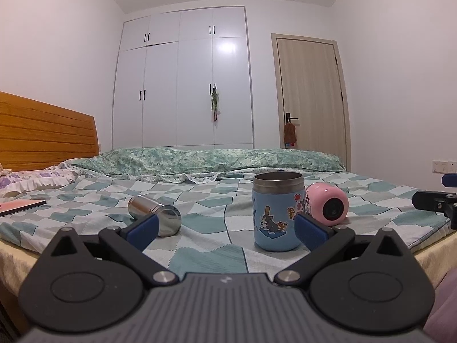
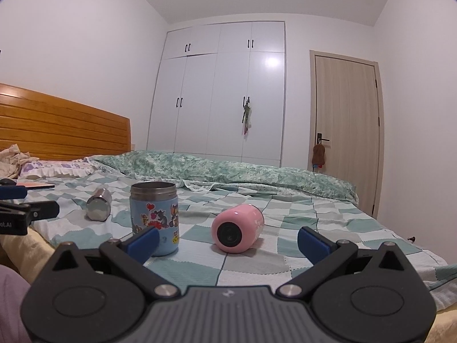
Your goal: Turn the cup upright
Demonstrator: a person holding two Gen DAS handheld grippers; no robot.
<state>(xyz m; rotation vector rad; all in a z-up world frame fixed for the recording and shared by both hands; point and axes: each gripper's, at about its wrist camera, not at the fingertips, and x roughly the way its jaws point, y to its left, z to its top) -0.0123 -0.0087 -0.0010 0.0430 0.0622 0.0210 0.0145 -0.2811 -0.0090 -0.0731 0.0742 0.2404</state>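
Three cups on the bed (image 2: 300,228). Blue cup (image 2: 154,218) stands upright, mouth up. Pink cup (image 2: 237,226) lies on its side just right of the blue cup, not touching it. Steel cup (image 1: 155,211) lies on its side, well left of the blue cup. Left hand-held gripper (image 1: 226,230) and right hand-held gripper (image 2: 228,243): both with fingers spread apart, holding nothing, short of the blue cup.

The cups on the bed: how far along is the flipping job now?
Done: the blue cartoon-printed cup stands upright, open end up. In hand: nothing; the left gripper and right gripper are both open. Left: the pink cup and the shiny steel cup lie on their sides on the checked bedsheet.
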